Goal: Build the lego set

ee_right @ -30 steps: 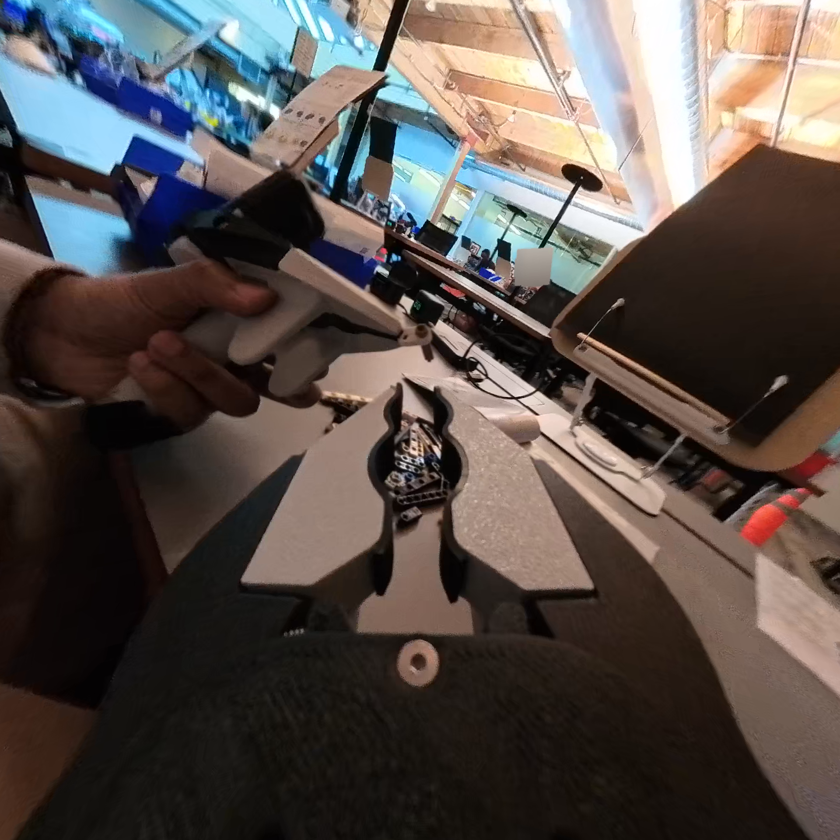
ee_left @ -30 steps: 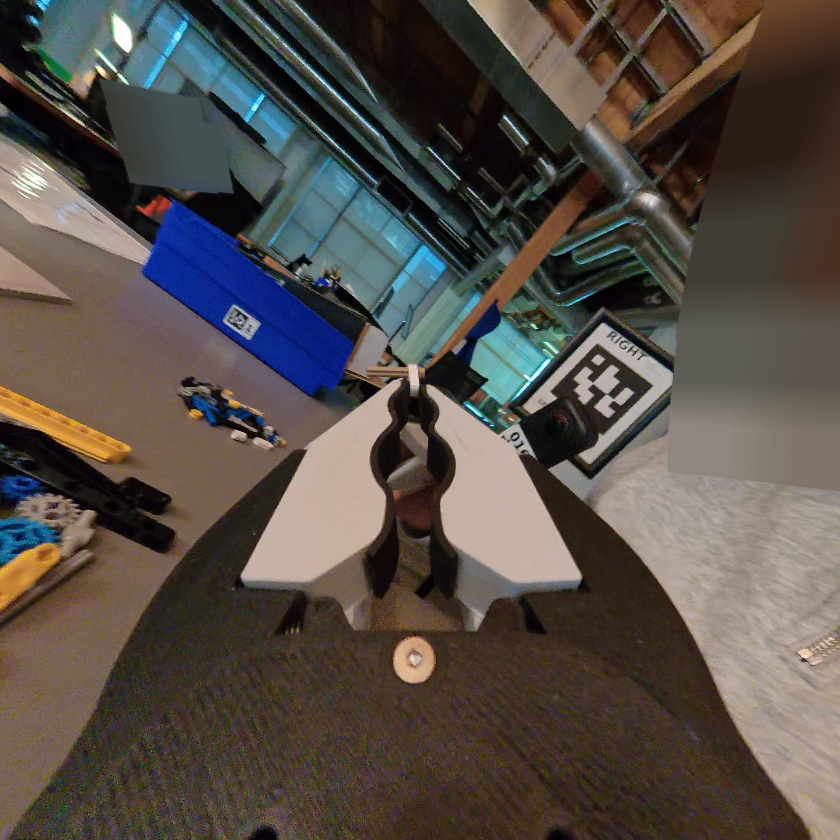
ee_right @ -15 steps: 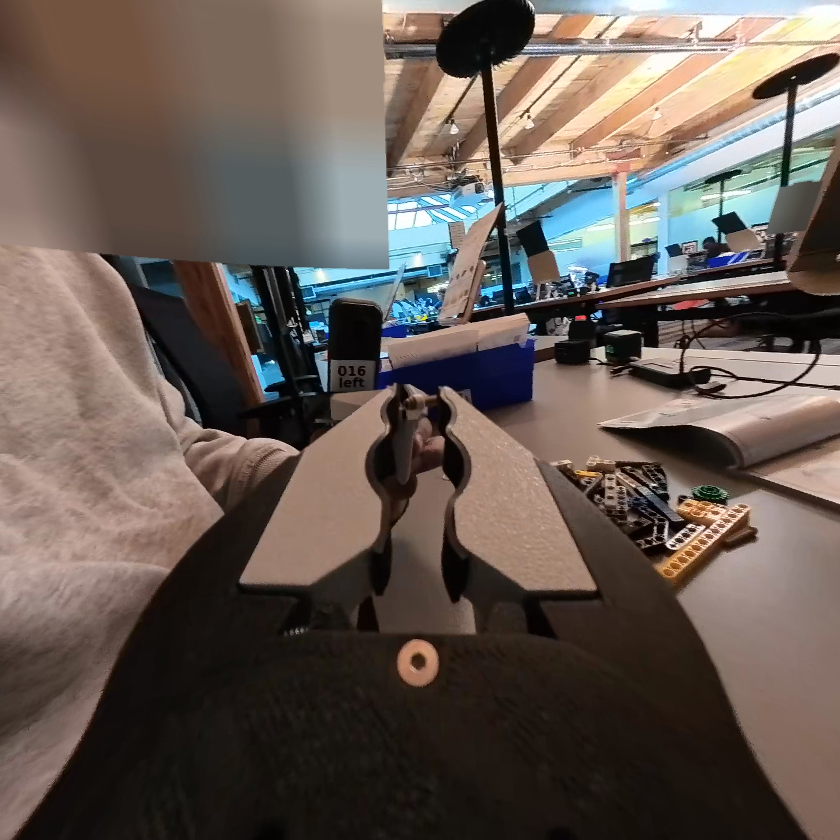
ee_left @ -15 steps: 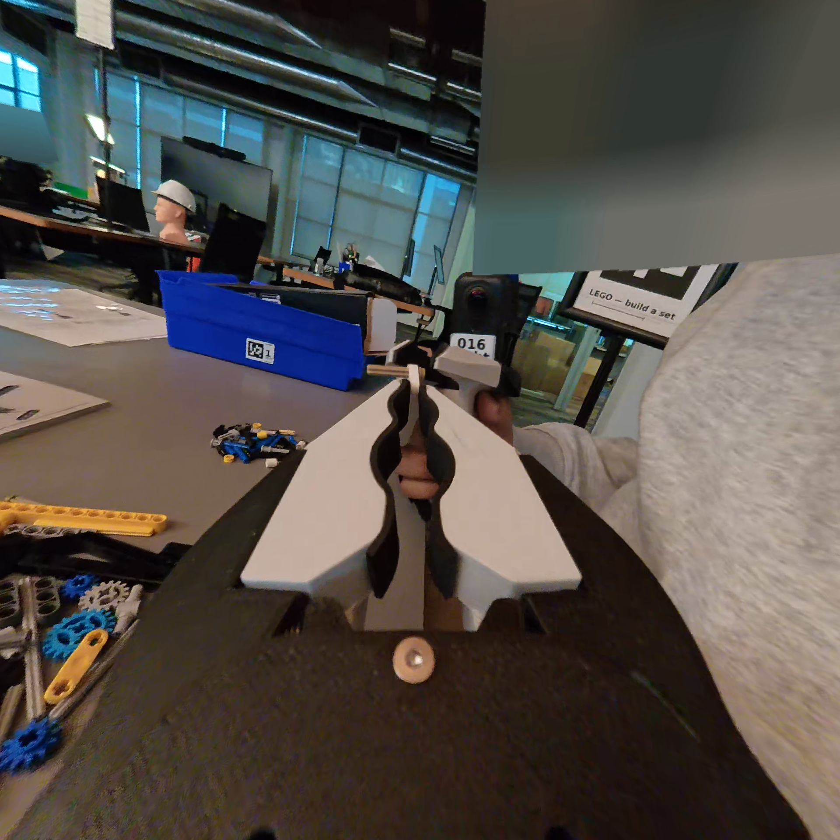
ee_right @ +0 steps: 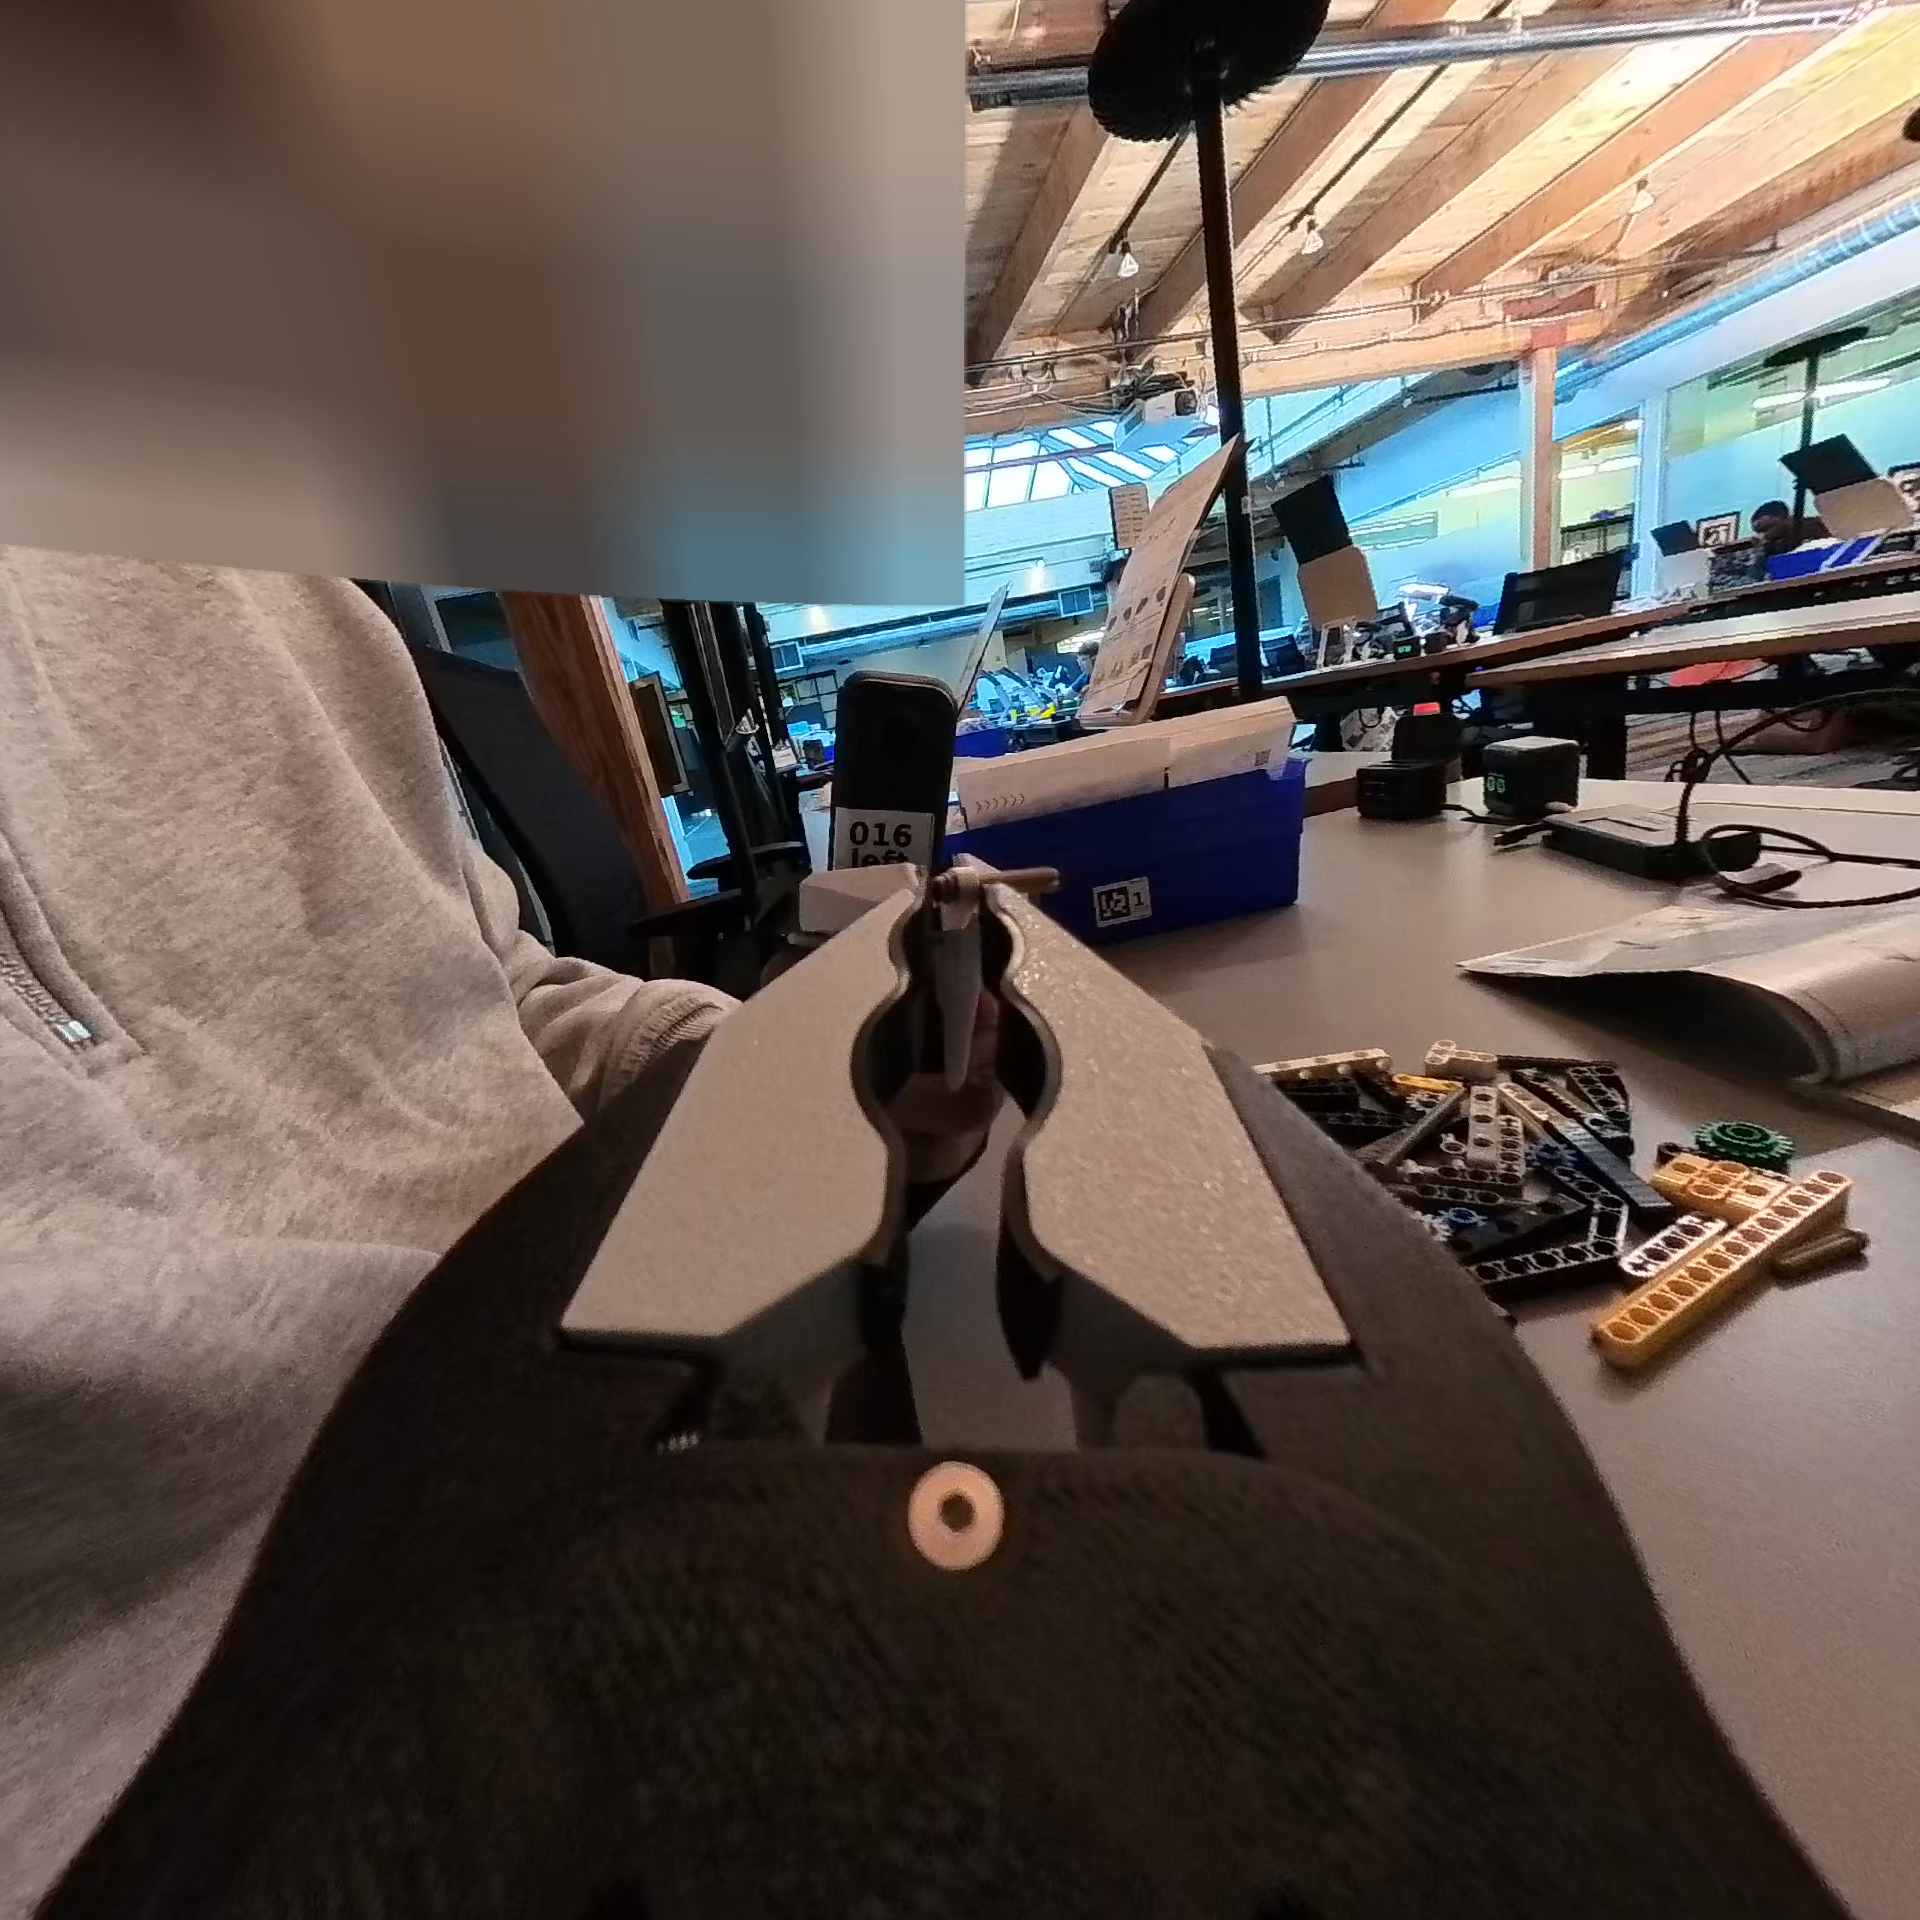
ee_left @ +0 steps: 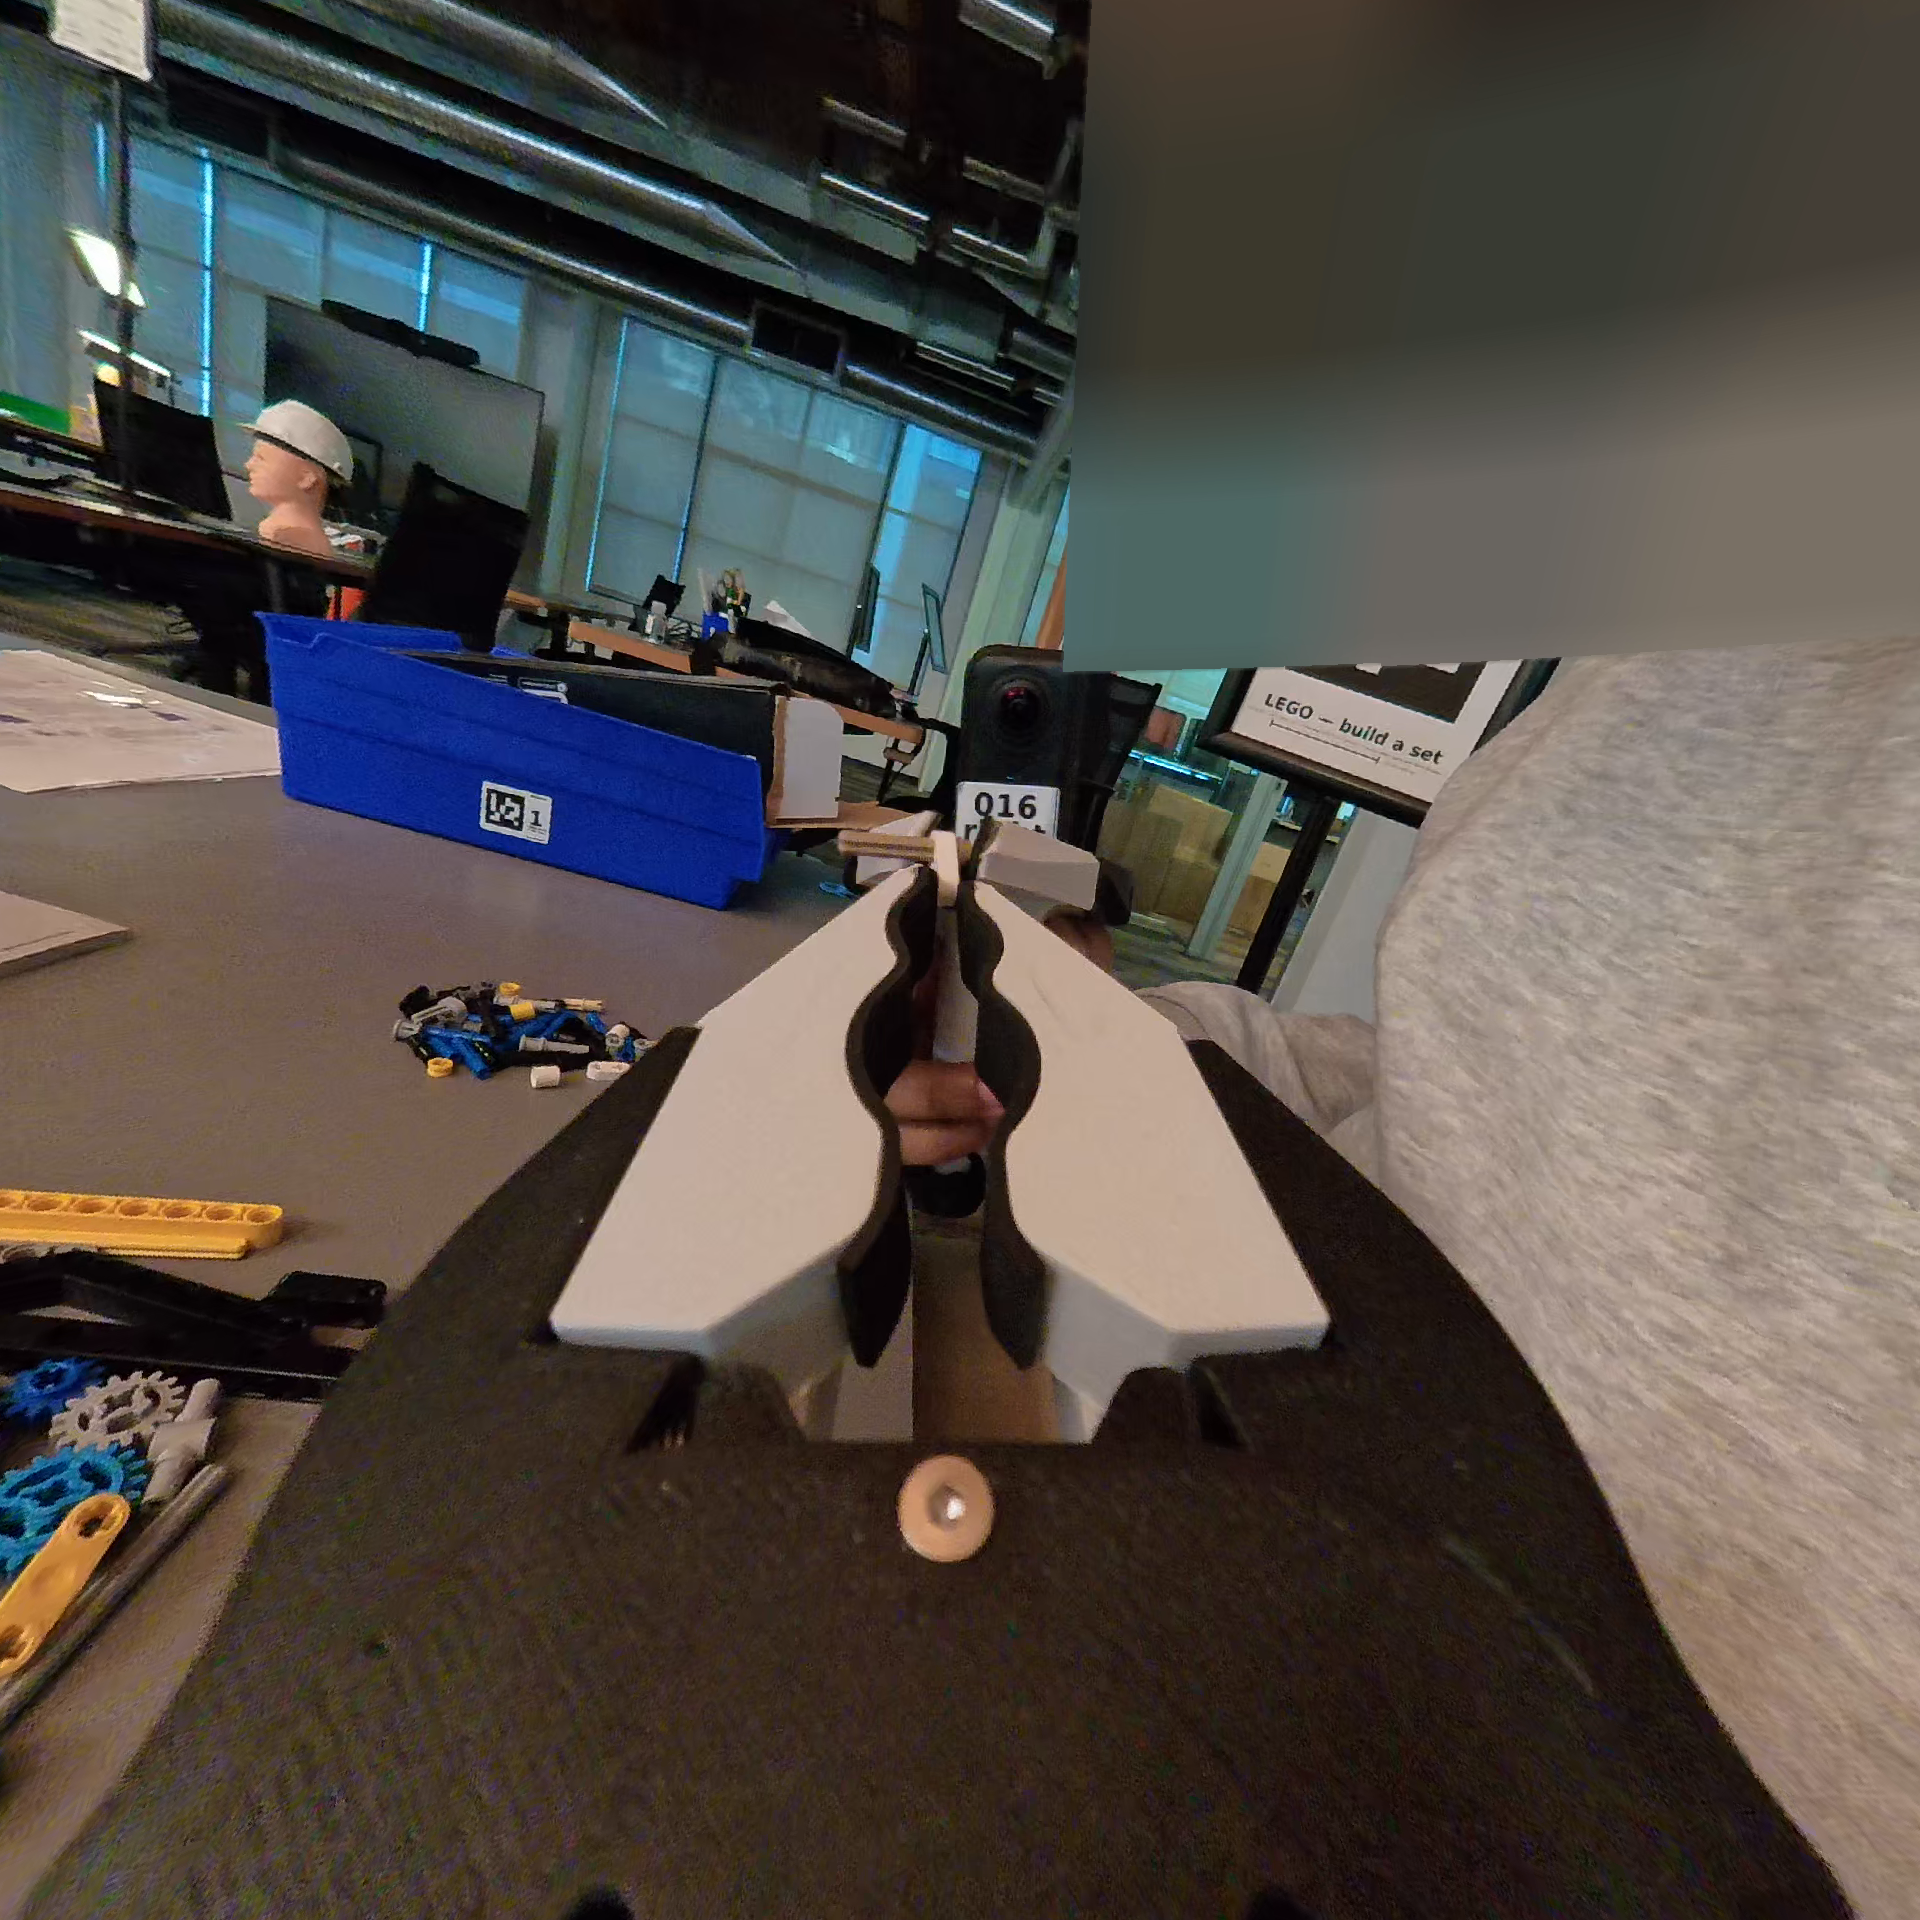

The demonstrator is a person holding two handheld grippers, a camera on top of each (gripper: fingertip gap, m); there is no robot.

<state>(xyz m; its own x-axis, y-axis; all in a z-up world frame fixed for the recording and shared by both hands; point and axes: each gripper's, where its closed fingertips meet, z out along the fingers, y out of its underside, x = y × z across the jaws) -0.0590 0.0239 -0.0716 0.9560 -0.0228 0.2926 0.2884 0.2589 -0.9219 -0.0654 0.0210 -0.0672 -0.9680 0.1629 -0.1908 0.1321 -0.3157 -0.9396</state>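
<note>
My left gripper (ee_left: 943, 883) is shut on a small white connector (ee_left: 948, 857) with a tan axle (ee_left: 878, 844) sticking out to the left. It is held in the air in front of the person's chest. My right gripper (ee_right: 951, 904) faces it tip to tip, jaws a little apart, straddling the left gripper's tip. One of the right gripper's grey fingers (ee_left: 1039, 868) shows just beyond the connector in the left wrist view. In the right wrist view the tan axle (ee_right: 1013, 881) pokes out right of the tips, and the left gripper's white finger (ee_right: 956, 987) shows through the gap.
A blue bin (ee_left: 520, 769) stands at the back of the grey table. A small parts pile (ee_left: 509, 1034), a yellow beam (ee_left: 135, 1221), black beams (ee_left: 156, 1320) and gears (ee_left: 62, 1475) lie left. Black beams (ee_right: 1496, 1153), a yellow beam (ee_right: 1725, 1268) and a booklet (ee_right: 1714, 977) lie right. The tips of both grippers are at nearly the same place. The yellow beam (ee_left: 135, 1221) is about equally far from each gripper, around 20 cm. Seen from the right wrist view (ee_right: 1676, 1301) as well.
Both grippers swung down from pointing upward to level and turned to face each other. The right gripper's tips came up around the left gripper's tip and its held piece.
</note>
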